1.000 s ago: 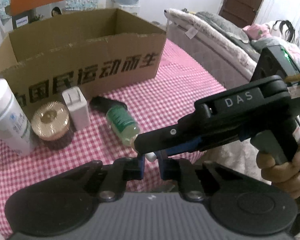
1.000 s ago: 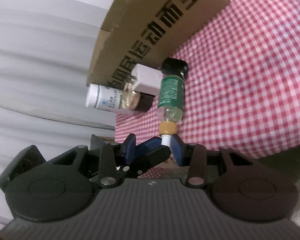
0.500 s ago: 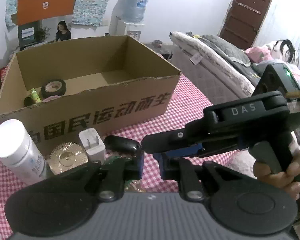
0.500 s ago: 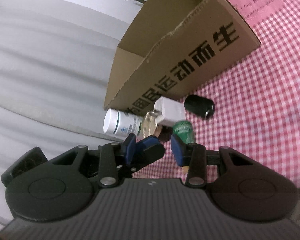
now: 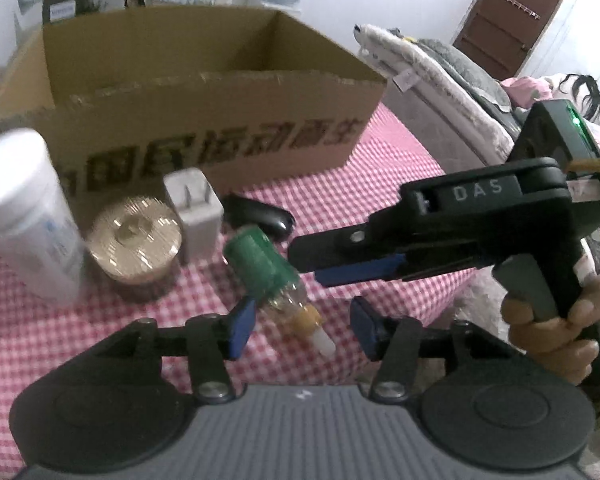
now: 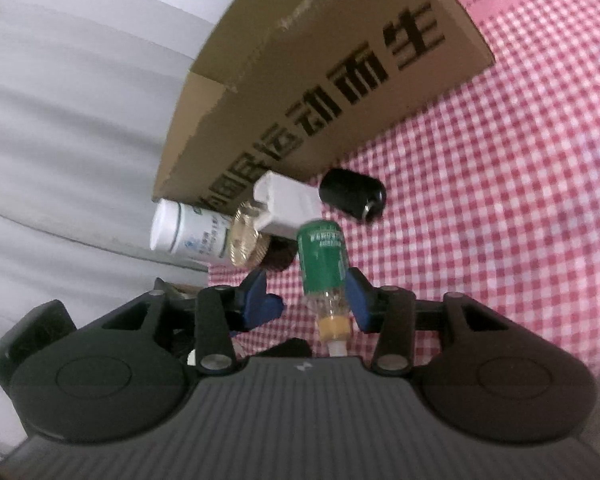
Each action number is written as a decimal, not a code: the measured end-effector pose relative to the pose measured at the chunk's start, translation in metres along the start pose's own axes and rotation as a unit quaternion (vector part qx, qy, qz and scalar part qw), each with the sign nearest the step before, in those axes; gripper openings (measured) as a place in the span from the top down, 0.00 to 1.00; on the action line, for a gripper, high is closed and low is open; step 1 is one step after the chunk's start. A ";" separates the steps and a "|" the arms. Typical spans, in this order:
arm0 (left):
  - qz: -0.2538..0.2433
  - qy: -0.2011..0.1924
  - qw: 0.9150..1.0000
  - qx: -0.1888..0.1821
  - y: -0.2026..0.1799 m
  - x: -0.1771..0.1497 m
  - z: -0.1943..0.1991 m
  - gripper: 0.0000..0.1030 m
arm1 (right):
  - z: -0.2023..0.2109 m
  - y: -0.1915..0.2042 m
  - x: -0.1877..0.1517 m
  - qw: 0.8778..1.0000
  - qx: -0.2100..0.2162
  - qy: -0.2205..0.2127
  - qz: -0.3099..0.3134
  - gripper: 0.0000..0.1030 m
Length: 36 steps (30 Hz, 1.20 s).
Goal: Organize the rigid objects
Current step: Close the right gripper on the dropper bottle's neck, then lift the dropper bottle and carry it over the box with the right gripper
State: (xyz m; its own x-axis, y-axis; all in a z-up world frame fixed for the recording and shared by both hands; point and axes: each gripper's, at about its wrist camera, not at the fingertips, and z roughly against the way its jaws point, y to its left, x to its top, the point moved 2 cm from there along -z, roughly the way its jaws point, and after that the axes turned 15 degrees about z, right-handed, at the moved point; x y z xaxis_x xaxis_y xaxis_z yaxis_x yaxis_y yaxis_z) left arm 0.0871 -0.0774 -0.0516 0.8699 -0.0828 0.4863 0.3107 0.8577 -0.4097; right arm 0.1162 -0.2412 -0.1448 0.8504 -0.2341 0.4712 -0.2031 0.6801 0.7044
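A small green-labelled bottle (image 5: 268,276) with an orange collar and white nozzle lies tilted between the fingers of my left gripper (image 5: 302,328). Those jaws are opening and neither pad presses on it. My right gripper (image 5: 316,264) reaches in from the right, held by a hand (image 5: 552,320). In the right wrist view the bottle (image 6: 322,264) sits between the fingers of the right gripper (image 6: 308,300), against the right pad with a gap on the left. These jaws are opening too. A black cap (image 5: 260,220) lies apart on the checked cloth.
A cardboard box (image 5: 204,132) stands open behind. In front of it are a white bottle (image 5: 24,216), a gold-lidded jar (image 5: 134,240) and a white plug (image 5: 194,208). A bed (image 5: 440,72) runs past the table's right edge.
A second ago my left gripper was shut on the bottle's white nozzle; its jaws now stand apart. The right jaws have widened slightly. The bottle has come away from the black cap, toward both grippers.
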 end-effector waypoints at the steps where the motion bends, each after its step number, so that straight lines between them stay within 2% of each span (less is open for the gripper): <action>1: -0.001 0.002 1.000 0.000 0.000 -0.001 -0.003 0.48 | -0.004 0.000 -0.002 1.000 -0.001 0.006 -0.002 0.57; 5: -0.005 0.007 1.000 0.007 -0.005 -0.001 -0.015 0.50 | -0.018 -0.001 -0.010 1.000 0.001 0.024 -0.017 0.55; 9: -0.007 0.000 1.000 0.016 -0.005 -0.002 -0.016 0.54 | -0.021 -0.004 -0.016 0.999 0.013 0.024 -0.037 0.56; 13: 0.001 -0.003 1.000 0.011 -0.003 -0.005 -0.011 0.59 | -0.015 -0.008 -0.021 0.999 0.010 0.021 -0.042 0.65; 20: 0.002 -0.002 1.000 -0.010 -0.004 -0.014 0.004 0.59 | -0.005 -0.014 -0.032 0.997 0.021 0.019 -0.068 0.80; 27: 0.002 -0.016 0.999 -0.038 -0.014 -0.020 0.022 0.58 | 0.011 -0.002 -0.035 0.997 0.018 0.016 -0.067 0.81; 36: 0.012 -0.041 0.997 -0.070 -0.018 -0.008 0.033 0.58 | 0.027 0.016 -0.014 0.998 0.000 0.018 -0.058 0.81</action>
State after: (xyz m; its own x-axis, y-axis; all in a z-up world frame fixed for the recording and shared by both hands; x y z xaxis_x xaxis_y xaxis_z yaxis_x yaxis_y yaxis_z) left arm 0.0616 -0.0751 -0.0228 0.8451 -0.0169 0.5343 0.3460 0.7792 -0.5226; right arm 0.0878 -0.2454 -0.1263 0.8847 -0.2873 0.3670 -0.1018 0.6492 0.7537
